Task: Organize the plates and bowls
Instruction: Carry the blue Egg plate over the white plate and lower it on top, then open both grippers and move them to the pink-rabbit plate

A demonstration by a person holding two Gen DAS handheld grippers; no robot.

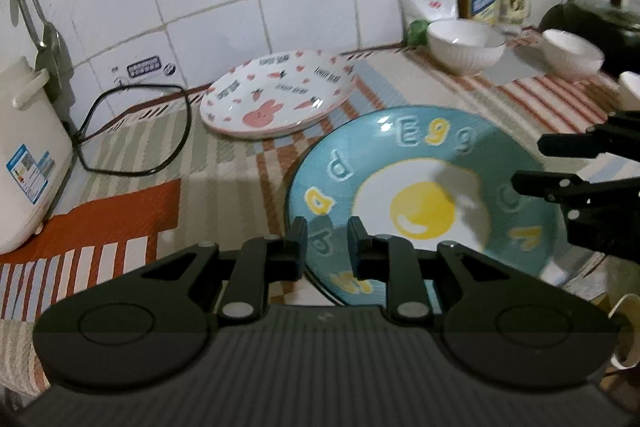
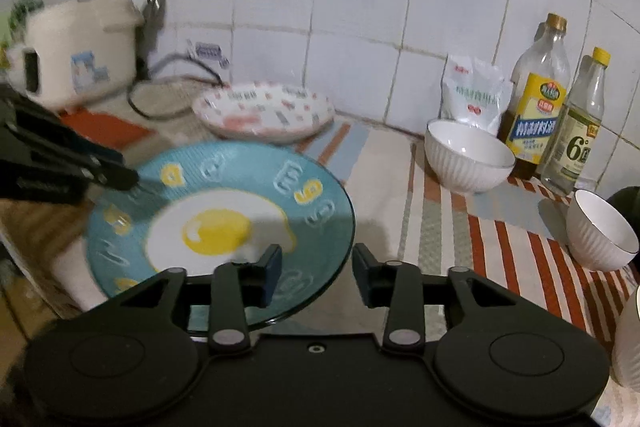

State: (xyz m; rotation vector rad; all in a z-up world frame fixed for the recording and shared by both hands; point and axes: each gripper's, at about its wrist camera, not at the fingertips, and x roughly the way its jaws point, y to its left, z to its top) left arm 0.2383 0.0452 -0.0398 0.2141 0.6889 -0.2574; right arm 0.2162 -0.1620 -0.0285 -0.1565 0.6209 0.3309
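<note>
The left tongs are clamped on the near rim of a round blue ceramic plate painted with a fried egg and yellow letters, their narrow gap closed over the edge. The plate sits tilted above the striped cloth on the tabletop, in front of the white plate with pink rabbit and carrot prints, which lies flat nearer the tiled wall.

The right tongs stand apart at the blue plate's opposite rim; the left finger overlaps the plate edge, the right finger hangs clear beside it, and neither pad presses on it.

To the right of the plates, a white ribbed bowl stands upright beside a yellow-labelled oil bottle and a clear vinegar bottle. A second white ribbed bowl lies tipped near the cloth's edge. A white rice cooker stands at the far left.
</note>
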